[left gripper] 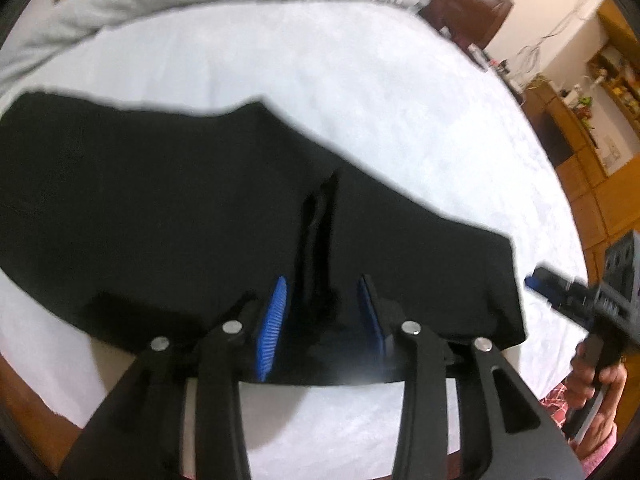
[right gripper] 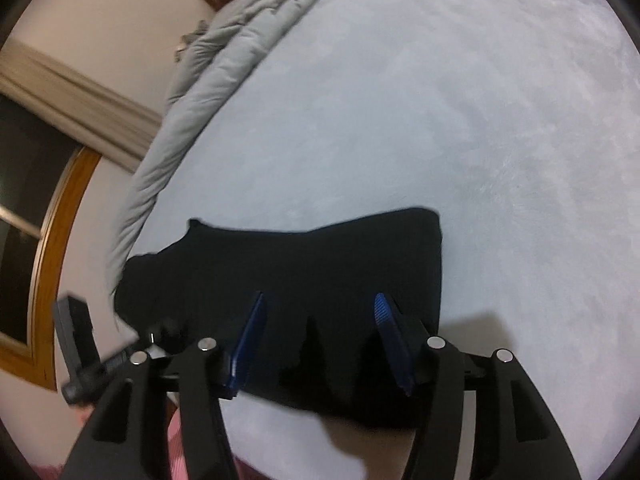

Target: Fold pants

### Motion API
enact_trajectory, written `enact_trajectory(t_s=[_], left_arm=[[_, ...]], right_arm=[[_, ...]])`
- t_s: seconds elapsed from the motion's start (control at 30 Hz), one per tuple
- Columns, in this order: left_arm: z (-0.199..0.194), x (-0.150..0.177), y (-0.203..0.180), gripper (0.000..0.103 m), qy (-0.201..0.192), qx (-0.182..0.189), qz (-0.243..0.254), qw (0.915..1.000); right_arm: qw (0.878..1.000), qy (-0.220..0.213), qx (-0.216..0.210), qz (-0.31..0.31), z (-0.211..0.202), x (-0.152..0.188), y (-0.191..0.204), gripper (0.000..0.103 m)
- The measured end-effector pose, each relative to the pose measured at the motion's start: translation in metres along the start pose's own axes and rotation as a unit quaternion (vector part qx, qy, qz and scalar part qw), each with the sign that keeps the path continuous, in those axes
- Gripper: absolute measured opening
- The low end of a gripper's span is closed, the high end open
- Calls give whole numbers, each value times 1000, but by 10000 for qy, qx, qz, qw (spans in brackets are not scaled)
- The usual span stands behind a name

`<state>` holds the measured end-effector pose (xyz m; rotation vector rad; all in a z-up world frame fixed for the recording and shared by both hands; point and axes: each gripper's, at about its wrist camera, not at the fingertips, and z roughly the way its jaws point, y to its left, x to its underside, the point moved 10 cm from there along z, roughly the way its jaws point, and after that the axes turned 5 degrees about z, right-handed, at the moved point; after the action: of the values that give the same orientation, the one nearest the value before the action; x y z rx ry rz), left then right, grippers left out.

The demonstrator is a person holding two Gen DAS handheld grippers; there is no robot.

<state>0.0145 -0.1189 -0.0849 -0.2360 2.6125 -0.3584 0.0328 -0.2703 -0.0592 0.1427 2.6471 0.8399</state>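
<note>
Black pants (left gripper: 168, 208) lie flat on a white bed sheet (left gripper: 360, 92), folded into a wide band. My left gripper (left gripper: 322, 292) hangs open over their near edge, where a raised fold of black cloth (left gripper: 318, 240) stands between its blue pads (left gripper: 272, 320) without being pinched. In the right wrist view the pants (right gripper: 304, 264) lie below my right gripper (right gripper: 320, 312), which is open above their near right part, blue pads (right gripper: 386, 316) apart and empty. The right gripper also shows at the left wrist view's right edge (left gripper: 536, 280).
A grey quilt (right gripper: 224, 64) is bunched along the far side of the bed. Wooden shelves and cabinets (left gripper: 592, 120) stand beyond the bed's right side. A window with a wooden frame (right gripper: 48, 220) is at the left. The sheet's near edge (left gripper: 340, 420) lies under the grippers.
</note>
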Motion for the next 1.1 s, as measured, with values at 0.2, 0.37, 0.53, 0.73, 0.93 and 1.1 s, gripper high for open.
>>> enact_trajectory(t_s=[0.2, 0.37, 0.53, 0.73, 0.93, 1.1], left_arm=[[18, -23, -44, 43, -33, 590, 128, 9982], [56, -10, -49, 43, 483, 516, 93, 9975], [66, 1, -40, 36, 553, 456, 187, 9973], [64, 2, -36, 37, 544, 445, 299, 9971], [14, -10, -13, 81, 122, 353, 228, 9990], [-29, -10, 70, 81, -13, -141, -294, 9995]], right_arm=[[9995, 270, 176, 1, 7, 28, -10, 56], [9984, 460, 271, 178, 24, 37, -30, 56], [9986, 427, 316, 78, 31, 42, -35, 55], [9981, 437, 441, 15, 35, 41, -31, 56], [9999, 84, 21, -85, 4, 29, 0, 60], [9993, 88, 19, -354, 9, 24, 20, 61]])
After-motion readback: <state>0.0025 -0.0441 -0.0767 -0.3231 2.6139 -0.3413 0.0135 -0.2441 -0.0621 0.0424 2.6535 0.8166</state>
